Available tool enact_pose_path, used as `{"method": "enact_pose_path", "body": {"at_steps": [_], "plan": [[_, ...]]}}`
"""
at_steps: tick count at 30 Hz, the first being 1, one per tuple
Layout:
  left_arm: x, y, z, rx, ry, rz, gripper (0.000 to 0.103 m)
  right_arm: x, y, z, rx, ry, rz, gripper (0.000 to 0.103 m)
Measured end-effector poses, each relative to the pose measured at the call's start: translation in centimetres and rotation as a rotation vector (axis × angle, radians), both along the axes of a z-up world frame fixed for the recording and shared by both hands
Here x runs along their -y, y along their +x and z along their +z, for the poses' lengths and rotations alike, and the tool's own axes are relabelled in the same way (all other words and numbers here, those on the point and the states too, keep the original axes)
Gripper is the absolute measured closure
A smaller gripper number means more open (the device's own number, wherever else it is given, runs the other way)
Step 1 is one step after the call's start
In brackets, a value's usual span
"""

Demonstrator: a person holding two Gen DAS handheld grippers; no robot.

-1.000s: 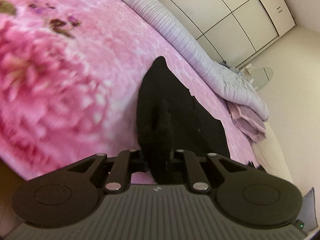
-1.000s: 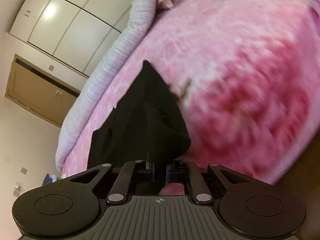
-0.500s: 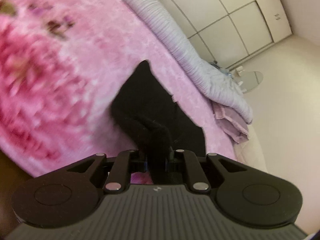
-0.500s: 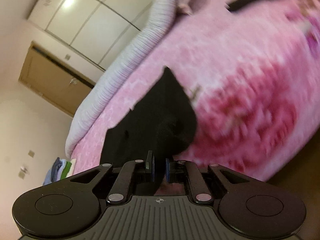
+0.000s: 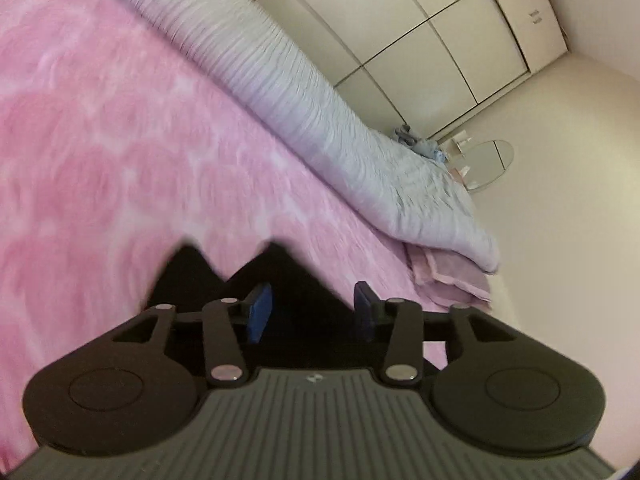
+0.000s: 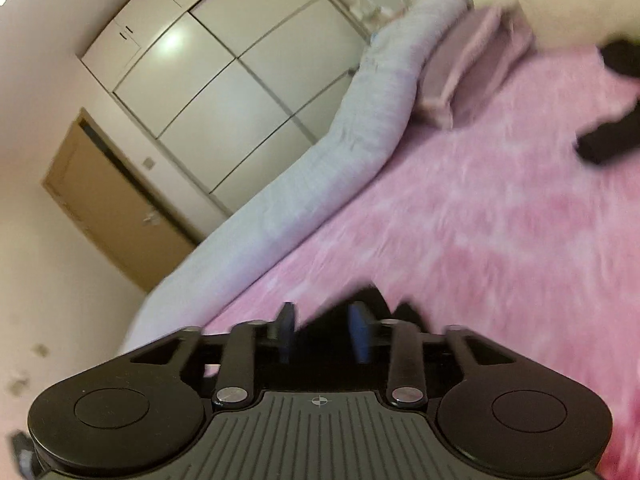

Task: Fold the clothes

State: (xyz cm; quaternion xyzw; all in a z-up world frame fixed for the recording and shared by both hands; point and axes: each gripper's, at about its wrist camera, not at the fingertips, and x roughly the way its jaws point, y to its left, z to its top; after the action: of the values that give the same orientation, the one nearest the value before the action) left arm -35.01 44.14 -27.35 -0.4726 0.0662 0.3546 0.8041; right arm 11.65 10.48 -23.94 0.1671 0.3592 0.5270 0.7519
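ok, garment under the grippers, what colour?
Plain black garment, lying on the pink bedspread; clearest in the left wrist view.

Two matching hand-held grippers, black and grey, no hand or sleeve in sight.

The left hand-held gripper (image 5: 312, 314) has a dark grey body ribbed lengthwise, with a small round crosshair mark at its front edge. On either side of the body sits a round black housing with a shallow circular recess. Two black link arms, each pinned by silver screws at both ends, run forward to the fingers, whose inner pads (image 5: 259, 312) are blue. The right hand-held gripper (image 6: 323, 334) looks the same: ribbed grey body, crosshair mark, black discs, silver screws, blue pads (image 6: 359, 332).
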Motion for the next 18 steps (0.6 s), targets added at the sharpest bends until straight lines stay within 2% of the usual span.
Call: {"method": "enact_pose_path", "body": {"at_steps": [2,3,5,8,12,15,18], "plan": [[-1.1,0.5,-0.2,-0.056,0.059,-0.022,0.041,-1.3,0.5,-0.8,0.058,-0.02,0.03,0.06],[-1.6,0.7,-0.6,-0.09,0.078,-0.029,0.039,-1.9,0.7,-1.2,0.086,-0.032,0.044,0.058],[-2.2,0.8,-2.0,-0.16,0.095,-0.037,0.039,-2.9,1.7,-3.3,0.088,-0.096,0.07,0.058],[-3.4,1.2,-5.4,-0.243,0.048,-0.066,0.04,-4.3,3.2,-6.4,0.09,-0.198,0.095,0.058],[-4.9,1.7,-8.8,-0.261,-0.014,-0.086,0.04,-5.9,6.0,-9.8,0.031,-0.288,0.103,0.058],[-6.2,2.5,-10.1,-0.28,-0.02,-0.075,0.04,-7.2,7.7,-11.4,-0.019,-0.323,0.124,0.058],[-7.2,3.7,-10.9,-0.295,0.002,-0.083,0.042,-9.1,8.2,-12.1,-0.022,-0.344,0.155,0.058]]}}
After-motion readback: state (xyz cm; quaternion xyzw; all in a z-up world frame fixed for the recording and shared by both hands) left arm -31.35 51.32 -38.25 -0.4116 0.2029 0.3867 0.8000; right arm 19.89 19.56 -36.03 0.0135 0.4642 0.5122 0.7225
